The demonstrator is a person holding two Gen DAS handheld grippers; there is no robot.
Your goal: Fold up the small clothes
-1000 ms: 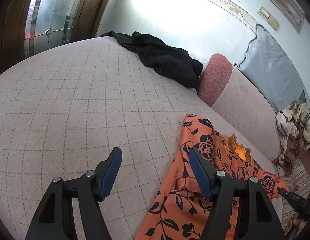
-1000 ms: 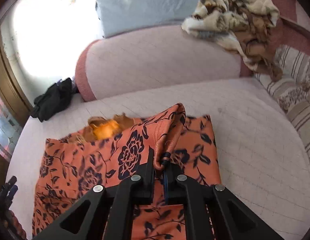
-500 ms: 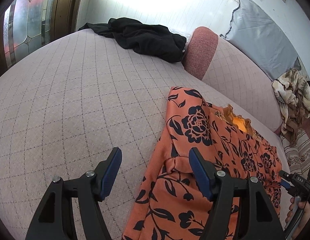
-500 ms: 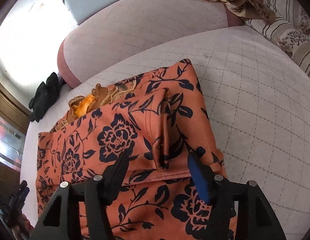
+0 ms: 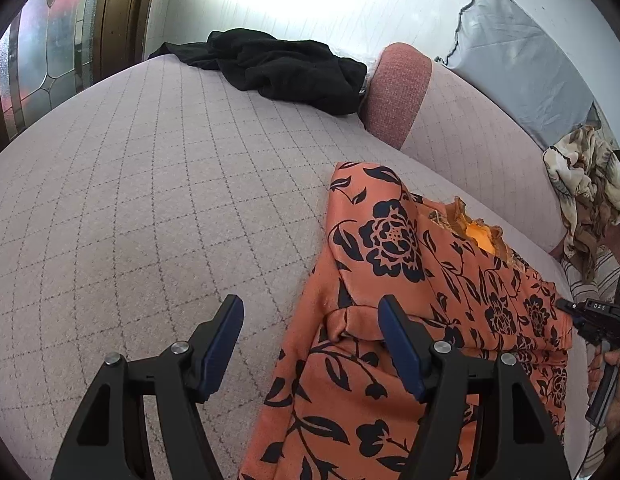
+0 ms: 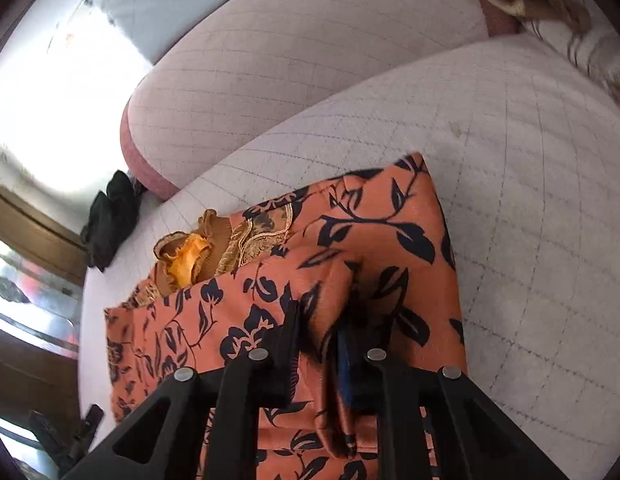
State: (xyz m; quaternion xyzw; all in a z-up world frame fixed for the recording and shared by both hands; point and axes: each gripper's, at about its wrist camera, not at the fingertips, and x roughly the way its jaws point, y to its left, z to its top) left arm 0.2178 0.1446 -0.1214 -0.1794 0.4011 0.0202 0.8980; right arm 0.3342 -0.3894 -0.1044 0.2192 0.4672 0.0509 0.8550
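Observation:
An orange garment with a black flower print lies on the pale quilted sofa seat, its sleeves folded in over the body. My left gripper hangs open just above its left edge. The folded sleeve end sits between the blue pads, which do not touch it. In the right wrist view my right gripper is low over the garment. Its jaws are closing on a raised fold of the cloth, which is pinched between the fingers. The garment's golden neckline shows at the far side.
A black garment lies at the far end of the seat beside a pink bolster. A grey-blue pillow and a beige patterned cloth rest on the sofa back. A glazed wooden door stands at the left.
My right gripper let go of the lifted sleeve, which now lies across the garment, then moved lower and closed on a fold. My left gripper stayed open and drifted slightly.

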